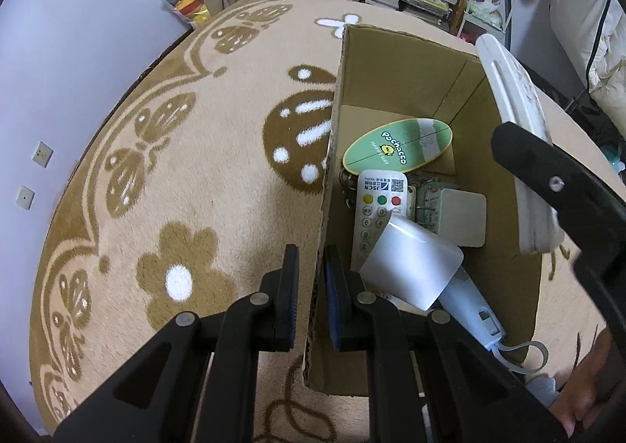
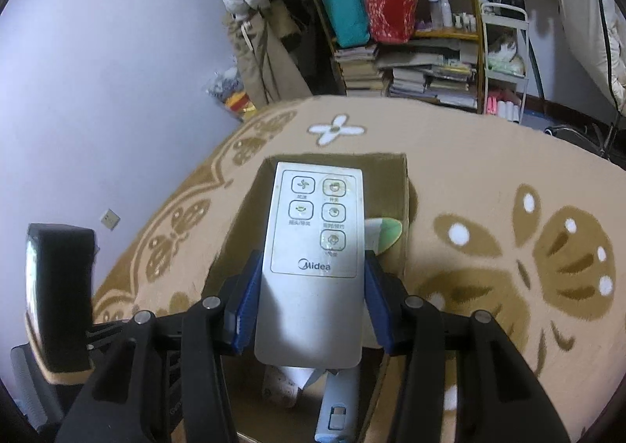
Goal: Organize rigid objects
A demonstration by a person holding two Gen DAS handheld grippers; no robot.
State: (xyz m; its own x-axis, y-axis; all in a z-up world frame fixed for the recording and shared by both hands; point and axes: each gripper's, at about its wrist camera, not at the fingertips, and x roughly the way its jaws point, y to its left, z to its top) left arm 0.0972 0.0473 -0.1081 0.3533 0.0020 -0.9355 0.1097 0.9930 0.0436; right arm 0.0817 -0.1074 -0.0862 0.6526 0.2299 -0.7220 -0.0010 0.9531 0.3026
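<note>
My left gripper (image 1: 313,267) is shut on the left wall of an open cardboard box (image 1: 403,71), one finger outside and one inside. In the box lie a green oval Pochacco card (image 1: 395,149), a white JSCN remote (image 1: 375,204), a white square adapter (image 1: 461,216), a frosted white piece (image 1: 411,263) and a pale blue handle (image 1: 469,306). My right gripper (image 2: 313,259) is shut on a white Midea remote (image 2: 313,247), held tilted above the box (image 2: 391,177). In the left wrist view the remote (image 1: 512,90) hangs over the box's right wall.
The box stands on a beige rug with brown flower and butterfly patterns (image 1: 176,169). Behind it is a shelf packed with books and bags (image 2: 411,63), with coats beside it (image 2: 254,32). A white rack (image 2: 504,63) stands at the right. A person's hand (image 1: 587,396) shows at the lower right.
</note>
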